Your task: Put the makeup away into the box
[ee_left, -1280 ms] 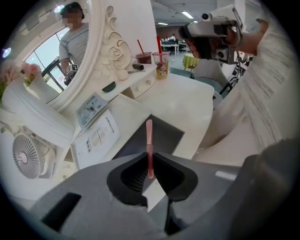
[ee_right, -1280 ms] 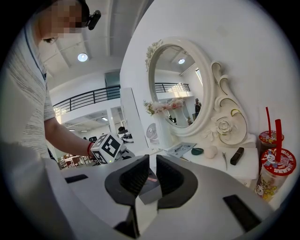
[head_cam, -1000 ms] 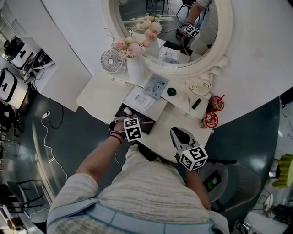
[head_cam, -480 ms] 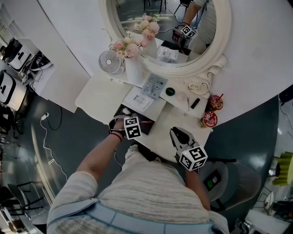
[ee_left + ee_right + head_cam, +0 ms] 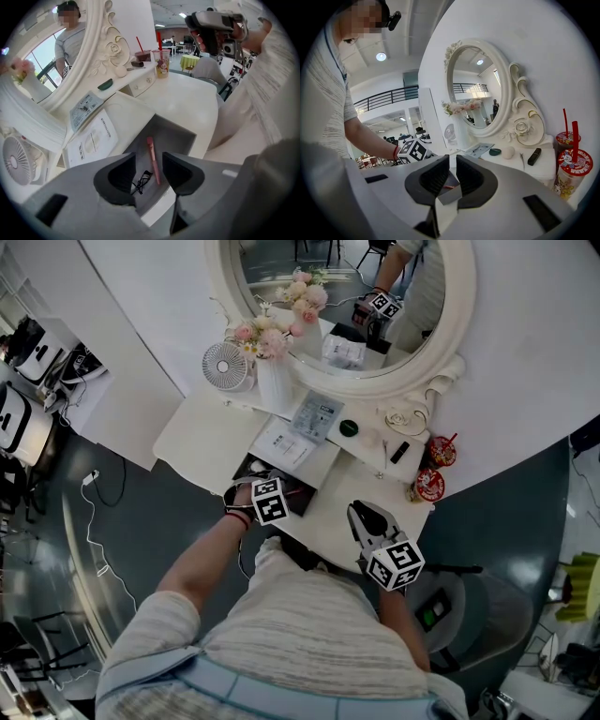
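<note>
**While the Left Jaws Part Over the Box, the Pink Stick Lies Inside**

As the left gripper hangs steeply over the open grey box, its jaws have just been opening and stand well apart, the pads pressing on nothing. Seen through their gap, the pink makeup stick lies loose on the box floor, beside a small black wire item. The right gripper hovers near level over the white dressing table, its jaws a narrow slit apart and empty. Two printed leaflets lie by the box, their text too small to read. The red print on two lidded cups is likewise illegible.
</note>
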Demonstrator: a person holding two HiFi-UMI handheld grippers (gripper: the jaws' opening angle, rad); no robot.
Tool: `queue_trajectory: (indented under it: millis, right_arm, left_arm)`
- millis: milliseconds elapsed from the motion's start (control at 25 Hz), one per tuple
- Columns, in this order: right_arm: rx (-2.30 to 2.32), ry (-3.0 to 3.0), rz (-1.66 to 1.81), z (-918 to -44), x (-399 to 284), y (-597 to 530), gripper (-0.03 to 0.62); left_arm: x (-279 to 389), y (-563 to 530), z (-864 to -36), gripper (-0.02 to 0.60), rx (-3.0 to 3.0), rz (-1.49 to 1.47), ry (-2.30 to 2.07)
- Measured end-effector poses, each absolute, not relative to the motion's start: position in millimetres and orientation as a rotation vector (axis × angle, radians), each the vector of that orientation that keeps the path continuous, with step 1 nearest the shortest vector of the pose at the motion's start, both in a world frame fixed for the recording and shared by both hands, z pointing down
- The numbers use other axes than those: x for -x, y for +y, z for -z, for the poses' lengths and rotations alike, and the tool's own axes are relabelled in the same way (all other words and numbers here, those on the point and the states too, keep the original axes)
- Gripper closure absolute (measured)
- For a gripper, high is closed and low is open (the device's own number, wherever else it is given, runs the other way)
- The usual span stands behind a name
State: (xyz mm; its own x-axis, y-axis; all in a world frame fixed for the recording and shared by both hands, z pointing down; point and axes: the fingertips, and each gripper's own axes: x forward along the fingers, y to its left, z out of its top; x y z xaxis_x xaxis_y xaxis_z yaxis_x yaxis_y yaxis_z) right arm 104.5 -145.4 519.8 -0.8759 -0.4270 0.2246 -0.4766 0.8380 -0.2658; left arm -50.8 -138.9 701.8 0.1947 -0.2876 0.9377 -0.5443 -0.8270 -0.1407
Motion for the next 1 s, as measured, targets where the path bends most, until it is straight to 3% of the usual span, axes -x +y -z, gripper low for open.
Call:
queue_trajectory:
  millis: [560,1000]
  right_arm:
    - [-0.684,-2.877,-0.464,-518,-99,-147,0.583]
    - [-0.621,-2.998,-0.390,-474,-90,-144,0.583]
  left_arm:
    - [41,-152,-661,0.414,-2.298,-1.294,-1.066]
    - [17,-174,-544,0.522,-2.483,-0.601,-1.355]
